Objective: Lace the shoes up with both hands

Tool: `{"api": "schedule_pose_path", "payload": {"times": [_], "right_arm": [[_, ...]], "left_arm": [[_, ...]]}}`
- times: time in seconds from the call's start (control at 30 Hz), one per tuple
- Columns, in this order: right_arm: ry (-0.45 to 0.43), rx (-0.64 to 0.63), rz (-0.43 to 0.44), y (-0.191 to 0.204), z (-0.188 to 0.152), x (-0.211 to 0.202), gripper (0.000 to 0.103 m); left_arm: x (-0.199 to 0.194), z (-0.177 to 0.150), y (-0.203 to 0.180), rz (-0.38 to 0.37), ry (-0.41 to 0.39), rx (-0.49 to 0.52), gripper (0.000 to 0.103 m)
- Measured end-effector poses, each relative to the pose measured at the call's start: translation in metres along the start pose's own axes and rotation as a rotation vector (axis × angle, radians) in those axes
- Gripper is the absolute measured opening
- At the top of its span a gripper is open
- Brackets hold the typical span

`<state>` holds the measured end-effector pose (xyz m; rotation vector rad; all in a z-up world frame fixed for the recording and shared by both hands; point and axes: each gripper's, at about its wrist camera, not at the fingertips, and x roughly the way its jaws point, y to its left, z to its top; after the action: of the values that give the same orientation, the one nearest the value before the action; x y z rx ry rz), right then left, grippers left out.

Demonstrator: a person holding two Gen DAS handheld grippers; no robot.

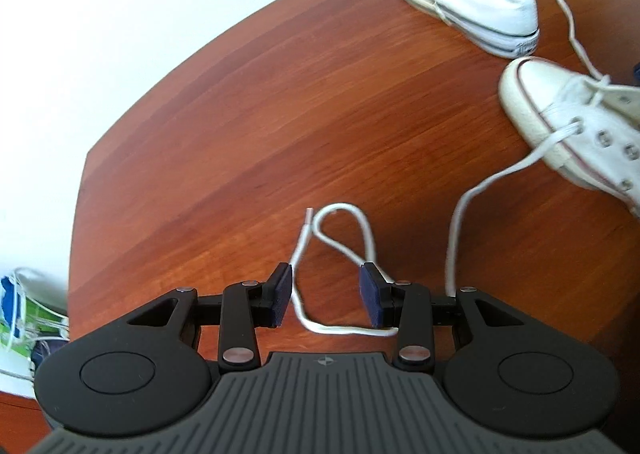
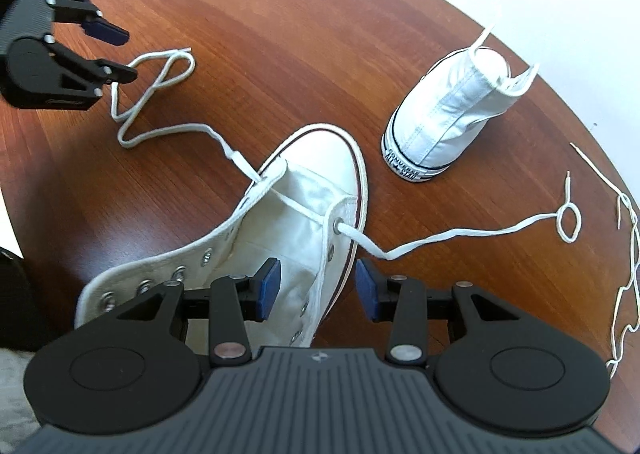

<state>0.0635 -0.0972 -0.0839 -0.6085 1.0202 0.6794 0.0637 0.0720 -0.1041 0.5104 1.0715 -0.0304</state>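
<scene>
shoes stand on the wooden table [image 2: 280, 34]: the near shoe [image 2: 280, 214] has its lace [image 2: 460, 234] through only the toe eyelets, the rest bare; the far shoe [image 2: 444, 114] looks unlaced. left gripper [image 1: 326, 296], jaws spread, hovers over one lace end [image 1: 310, 220]; right gripper [image 2: 316, 286], jaws spread, holds nothing. nearly all lacing remains.

Two white high-top shoes on wood.
Near shoe [image 2: 280, 222] laced through bottom eyelets only, lace [image 2: 156, 94] trailing loose; far shoe [image 2: 448, 110] upright.
</scene>
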Motion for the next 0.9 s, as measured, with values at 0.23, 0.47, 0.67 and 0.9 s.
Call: {"api": "schedule_pose_path", "payload": {"times": [0.23, 0.47, 0.67, 0.9], "right_arm": [[-0.022, 0.068, -0.020, -0.010, -0.003, -0.018, 0.042], [0.001, 0.122, -0.037, -0.013, -0.010, -0.021, 0.042], [0.003, 0.163, -0.036, -0.013, -0.014, -0.023, 0.042], [0.006, 0.197, -0.027, -0.012, -0.015, -0.023, 0.041]], "left_arm": [[0.026, 0.006, 0.014, -0.014, 0.016, 0.078, 0.039], [0.042, 0.008, 0.027, -0.058, 0.015, 0.113, 0.020], [0.048, 0.009, 0.035, -0.104, 0.021, 0.103, 0.015], [0.056, 0.009, 0.043, -0.180, 0.039, 0.085, 0.013]]}}
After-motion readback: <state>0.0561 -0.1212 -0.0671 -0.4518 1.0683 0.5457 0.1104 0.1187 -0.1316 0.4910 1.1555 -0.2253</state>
